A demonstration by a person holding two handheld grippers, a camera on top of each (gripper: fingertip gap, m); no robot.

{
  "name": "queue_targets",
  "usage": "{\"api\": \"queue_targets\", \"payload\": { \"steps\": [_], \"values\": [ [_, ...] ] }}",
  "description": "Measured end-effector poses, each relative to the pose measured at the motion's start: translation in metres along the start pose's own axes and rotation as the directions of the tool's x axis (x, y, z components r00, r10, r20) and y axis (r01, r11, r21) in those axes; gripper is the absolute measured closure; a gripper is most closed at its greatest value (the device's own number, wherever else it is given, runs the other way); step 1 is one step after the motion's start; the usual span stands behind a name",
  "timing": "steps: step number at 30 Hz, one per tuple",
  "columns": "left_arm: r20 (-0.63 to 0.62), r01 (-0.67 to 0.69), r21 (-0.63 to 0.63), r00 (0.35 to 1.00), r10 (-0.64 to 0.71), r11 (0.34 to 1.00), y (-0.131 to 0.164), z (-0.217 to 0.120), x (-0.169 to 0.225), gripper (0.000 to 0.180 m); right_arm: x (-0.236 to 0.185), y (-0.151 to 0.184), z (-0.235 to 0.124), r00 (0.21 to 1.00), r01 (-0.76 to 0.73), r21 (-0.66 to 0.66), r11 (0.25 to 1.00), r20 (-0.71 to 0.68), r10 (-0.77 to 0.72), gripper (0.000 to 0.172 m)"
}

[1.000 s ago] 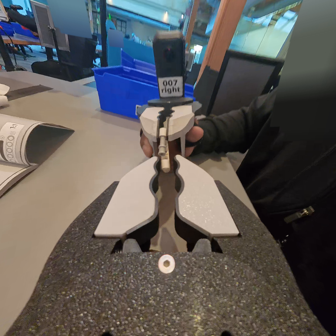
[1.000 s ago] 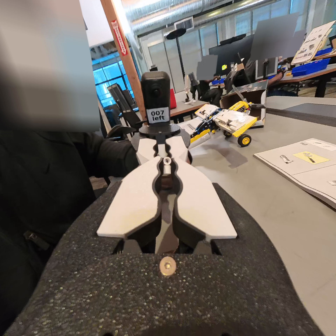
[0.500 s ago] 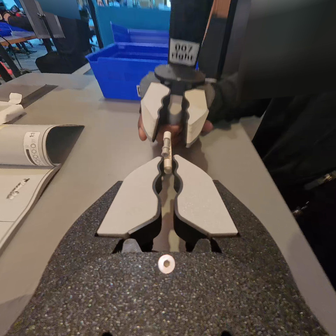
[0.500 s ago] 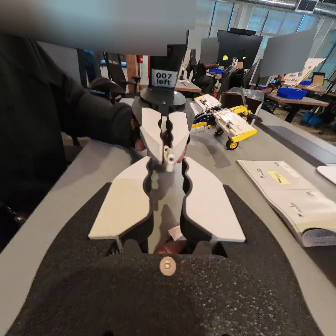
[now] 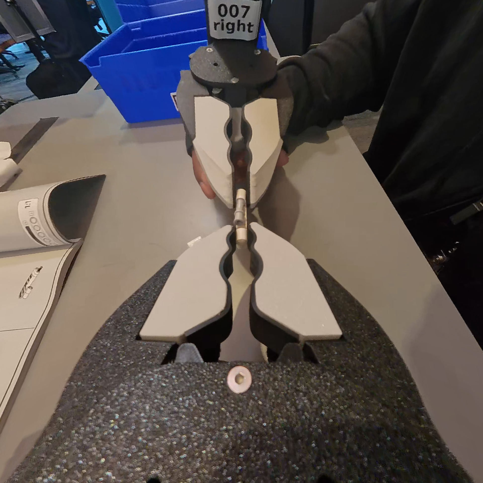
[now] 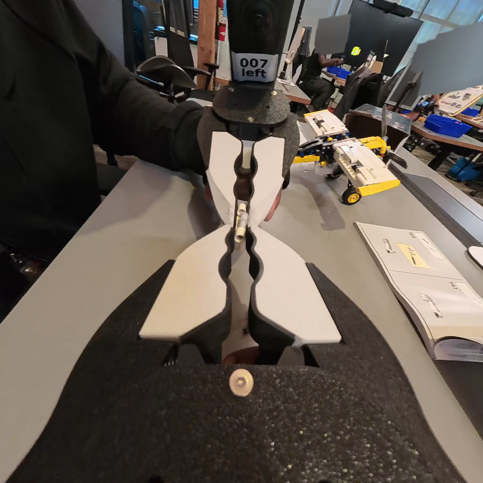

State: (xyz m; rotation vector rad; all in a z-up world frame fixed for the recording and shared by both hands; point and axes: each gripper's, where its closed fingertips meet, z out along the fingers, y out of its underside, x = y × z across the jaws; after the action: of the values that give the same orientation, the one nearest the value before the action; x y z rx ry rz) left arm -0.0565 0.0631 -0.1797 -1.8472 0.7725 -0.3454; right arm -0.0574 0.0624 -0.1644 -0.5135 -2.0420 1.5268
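Observation:
A small cream-and-grey connector piece (image 5: 240, 217) is stretched between my two grippers above the grey table (image 5: 125, 167). My left gripper (image 5: 241, 231) is shut on its near cream end. My right gripper (image 5: 241, 202) faces it from the far side, held by a hand in a black sleeve, and is shut on the far cream end. In the right wrist view the same piece (image 6: 241, 230) runs from my right gripper (image 6: 240, 234) into the left gripper's (image 6: 241, 213) tips. A short grey pin sticks out sideways at the piece's middle.
A blue bin (image 5: 146, 75) stands behind the right gripper. An open booklet (image 5: 39, 235) lies at the left; it also shows in the right wrist view (image 6: 423, 285). A yellow-and-white brick plane (image 6: 358, 162) stands on the table. A small white bit (image 5: 194, 240) lies near the left fingertips. Only a small space, under 4 cm, lies between the two pairs of fingers.
The right gripper let go of the piece and opened wide while the left gripper shut on it. The right gripper has now shut on the far end again. Both grippers dropped closer to the table.

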Motion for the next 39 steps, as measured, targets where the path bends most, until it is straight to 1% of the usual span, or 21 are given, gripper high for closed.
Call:
{"api": "queue_targets", "payload": {
  "steps": [4,10,13,15,17,19,24,29,33,36,39],
  "values": [
    [-0.034,0.001,-0.004,0.999,-0.001,1.0,0.0,0.0,0.005,0.173,-0.006,0.001,0.0,0.998,-0.022,0.001,1.0,0.054,0.022,0.164],
    [0.014,0.039,0.001,0.999,-0.039,0.999,0.001,-0.002,-0.005,0.173,0.003,0.003,0.003,0.998,-0.058,-0.007,0.998,-0.008,0.058,0.164],
    [0.038,0.089,0.049,0.995,-0.091,0.995,-0.005,-0.005,-0.011,0.17,0.01,-0.001,0.001,0.994,-0.105,0.028,0.994,-0.038,0.106,0.165],
    [0.045,0.112,0.067,0.992,-0.115,0.991,-0.006,-0.007,-0.015,0.163,0.015,-0.004,0.0,0.987,-0.145,0.058,0.988,-0.053,0.149,0.164],
    [0.051,0.142,0.084,0.988,-0.146,0.986,-0.007,-0.009,-0.018,0.158,0.021,-0.009,-0.003,0.977,-0.196,0.103,0.975,-0.065,0.204,0.164],
    [0.042,0.193,0.129,0.979,-0.2,0.973,-0.011,-0.01,-0.022,0.158,0.026,-0.016,-0.005,0.961,-0.257,0.161,0.953,-0.059,0.269,0.164],
    [-0.03,0.341,0.31,0.936,-0.349,0.887,-0.029,-0.017,-0.03,0.162,0.038,-0.024,-0.008,0.907,-0.388,0.278,0.879,-0.056,0.418,0.164],
    [-0.08,0.431,0.42,0.894,-0.441,0.798,-0.037,-0.019,-0.038,0.169,0.044,-0.029,-0.01,0.85,-0.486,0.366,0.794,-0.014,0.527,0.164],
    [-0.108,0.473,0.464,0.869,-0.482,0.749,-0.039,-0.019,-0.041,0.17,0.047,-0.03,-0.01,0.844,-0.483,0.386,0.786,-0.032,0.535,0.164],
    [-0.131,0.504,0.504,0.847,-0.515,0.702,-0.041,-0.019,-0.045,0.17,0.049,-0.03,-0.01,0.835,-0.487,0.403,0.775,-0.046,0.548,0.164],
    [-0.165,0.526,0.55,0.83,-0.533,0.649,-0.044,-0.021,-0.047,0.171,0.05,-0.028,-0.009,0.834,-0.479,0.403,0.78,-0.069,0.547,0.164]
  ]
}}
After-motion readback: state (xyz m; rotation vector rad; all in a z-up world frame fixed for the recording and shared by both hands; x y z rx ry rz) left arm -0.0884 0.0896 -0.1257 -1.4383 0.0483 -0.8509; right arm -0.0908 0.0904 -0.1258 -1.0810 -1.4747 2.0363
